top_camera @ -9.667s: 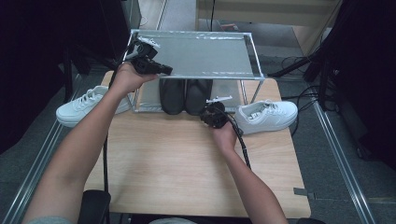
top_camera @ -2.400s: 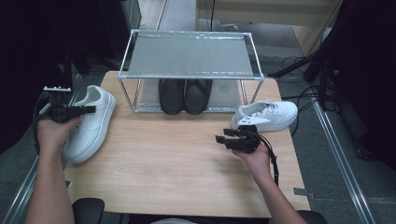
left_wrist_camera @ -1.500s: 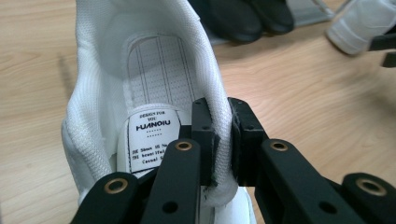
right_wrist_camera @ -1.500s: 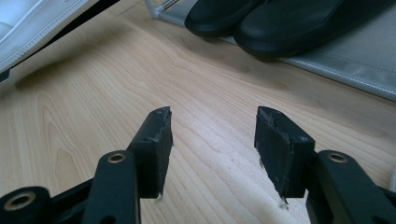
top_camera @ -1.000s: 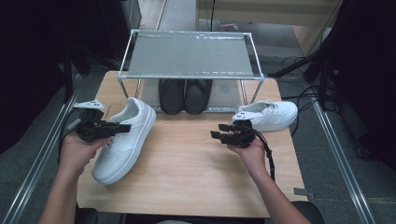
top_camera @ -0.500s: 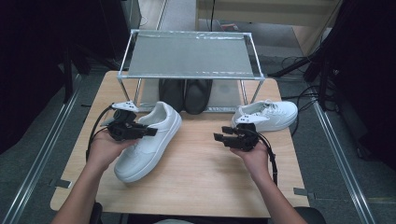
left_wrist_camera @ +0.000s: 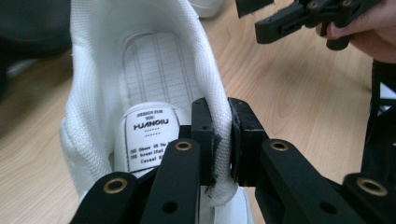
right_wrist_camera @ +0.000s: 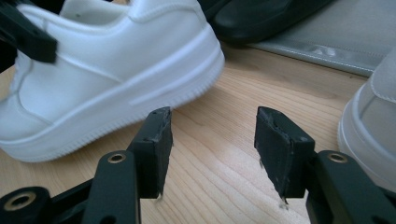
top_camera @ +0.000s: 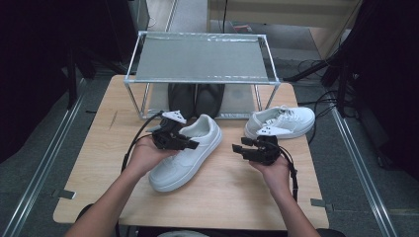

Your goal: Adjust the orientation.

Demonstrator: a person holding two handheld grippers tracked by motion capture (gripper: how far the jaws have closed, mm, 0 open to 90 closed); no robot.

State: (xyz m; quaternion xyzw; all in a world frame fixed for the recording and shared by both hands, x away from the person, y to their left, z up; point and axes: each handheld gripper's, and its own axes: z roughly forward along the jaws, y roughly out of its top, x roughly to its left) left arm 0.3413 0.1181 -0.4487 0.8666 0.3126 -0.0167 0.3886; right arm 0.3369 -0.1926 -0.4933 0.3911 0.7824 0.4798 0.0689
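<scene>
Left gripper was seen clamped on the padded collar of a white sneaker; one jaw sat inside the shoe, the other outside, with the white mesh lining pinched between them. The lining was noted as a fine woven mesh; a printed tongue label and a gridded insole were visible inside the shoe. The upper was smooth, leather-like, with a thick ribbed rubber sole.

Landmark taken: the metal rack, a tubular frame with a flat grey top sheet, at the far edge of the wooden table. The held sneaker was recorded just in front of the rack, toe angled toward the person, sole on or near the tabletop.

Right gripper was seen wide apart and empty, its black jaw pads worn and frayed at the edges, held low over the pale wood grain in front of the rack's right leg.

A second white sneaker lay at the rack's right front corner. A pair of dark shoes was stored under the rack.
</scene>
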